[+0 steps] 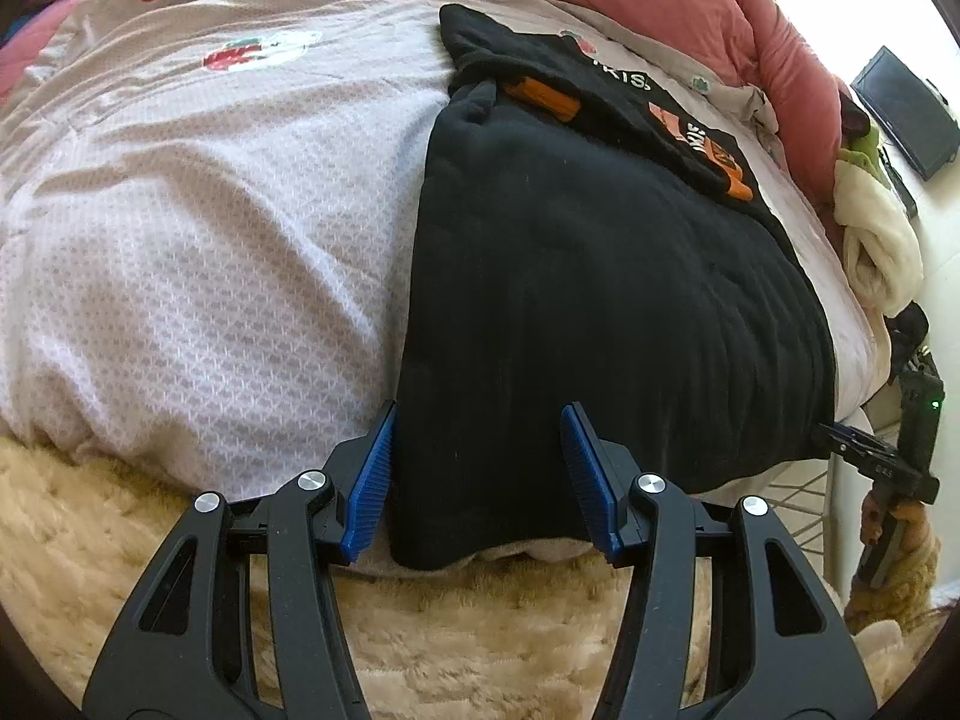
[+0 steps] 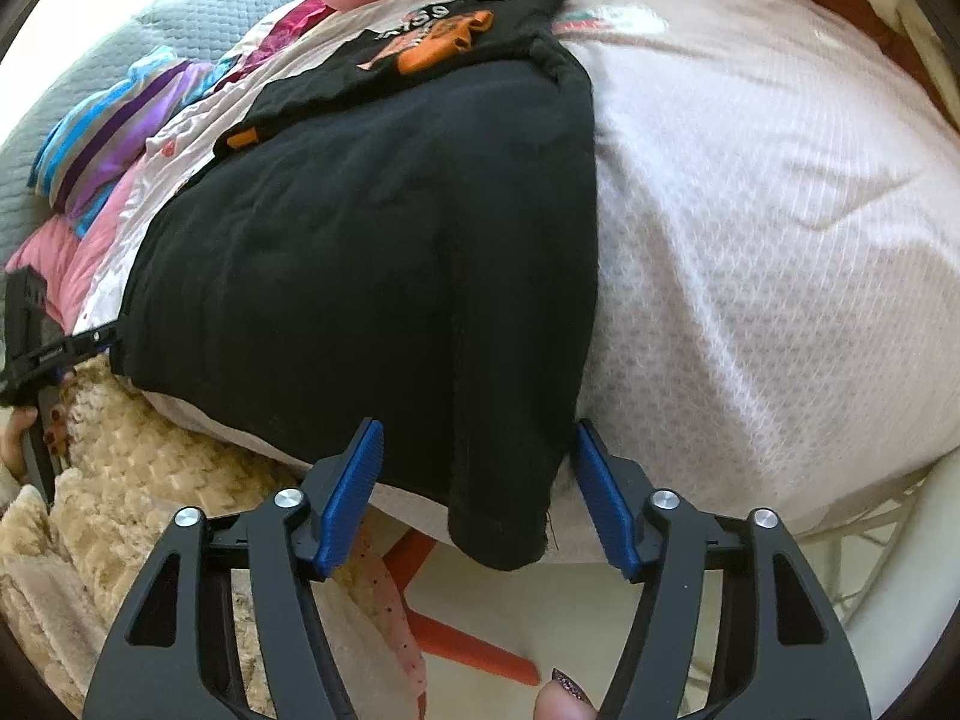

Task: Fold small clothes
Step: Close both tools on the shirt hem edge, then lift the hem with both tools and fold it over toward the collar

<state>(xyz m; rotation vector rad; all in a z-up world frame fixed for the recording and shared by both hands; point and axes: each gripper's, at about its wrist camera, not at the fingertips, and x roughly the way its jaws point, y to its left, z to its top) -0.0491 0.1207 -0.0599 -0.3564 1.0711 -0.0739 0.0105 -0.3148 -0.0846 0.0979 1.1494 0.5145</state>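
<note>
Left gripper [image 1: 477, 480]: blue-padded jaws spread, straddling the near left corner of the black fleece garment with orange print [image 1: 600, 300]. Right gripper [image 2: 474, 492]: jaws likewise spread about the near right corner. Garment: lies along the near edge of the pale patterned bedspread [image 1: 210, 270], far part folded over. Judgement: folding partly done; the near hem not yet gripped.
</note>
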